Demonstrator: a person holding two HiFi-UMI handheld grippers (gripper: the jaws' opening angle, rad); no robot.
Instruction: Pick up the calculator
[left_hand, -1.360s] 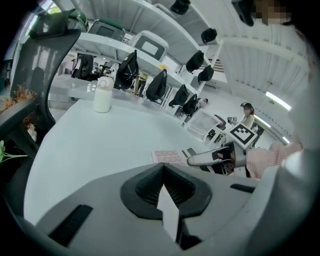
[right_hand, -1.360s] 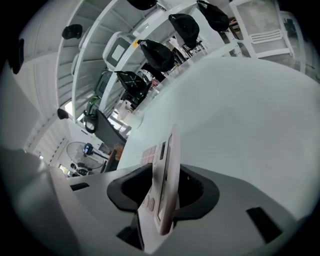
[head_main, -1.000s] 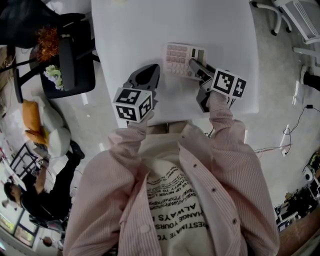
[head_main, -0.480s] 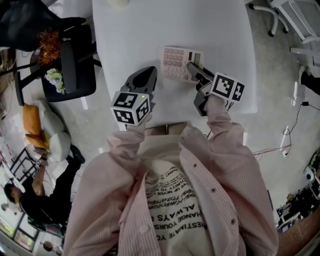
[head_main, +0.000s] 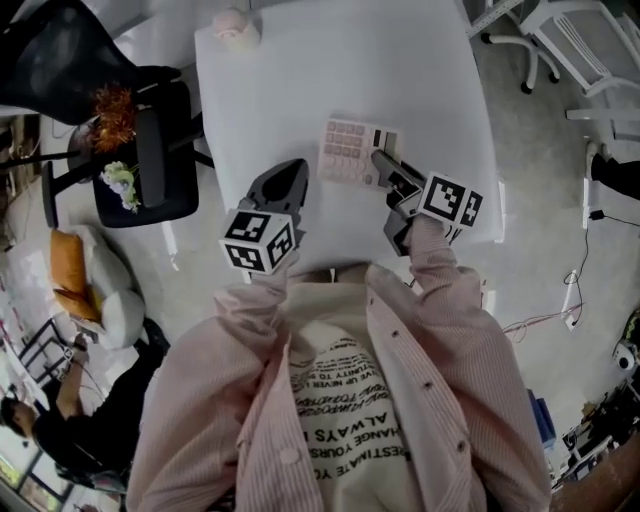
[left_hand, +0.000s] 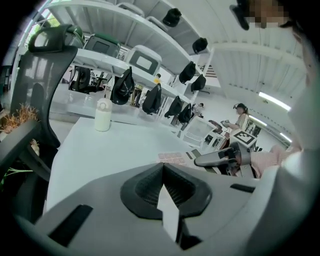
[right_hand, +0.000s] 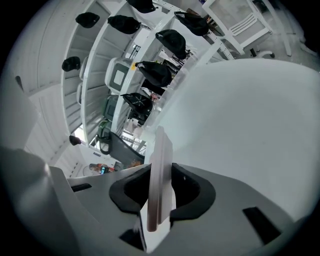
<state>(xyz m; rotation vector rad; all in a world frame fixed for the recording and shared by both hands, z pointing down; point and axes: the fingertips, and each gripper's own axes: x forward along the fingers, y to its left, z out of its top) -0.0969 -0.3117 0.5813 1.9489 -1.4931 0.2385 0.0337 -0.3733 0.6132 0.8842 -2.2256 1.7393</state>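
Observation:
The pale calculator (head_main: 352, 151) with pinkish keys is above the white table (head_main: 300, 90), right of its middle. My right gripper (head_main: 380, 160) holds it by its right edge. In the right gripper view the calculator (right_hand: 161, 150) stands edge-on between the jaws, which are closing and press on it. My left gripper (head_main: 297, 166) hovers left of the calculator, apart from it, jaws together and empty. From the left gripper view the calculator (left_hand: 172, 158) and the right gripper (left_hand: 200, 161) show beyond the shut left gripper (left_hand: 163, 168).
A white bottle (head_main: 235, 28) stands at the table's far left corner, also visible as a bottle (left_hand: 103, 115) in the left gripper view. A black chair (head_main: 150, 150) with flowers is left of the table. White chairs (head_main: 590, 40) stand at the right.
Both grippers have risen a little. The calculator has stayed in the right gripper's jaws and come up with it. The left gripper stays shut.

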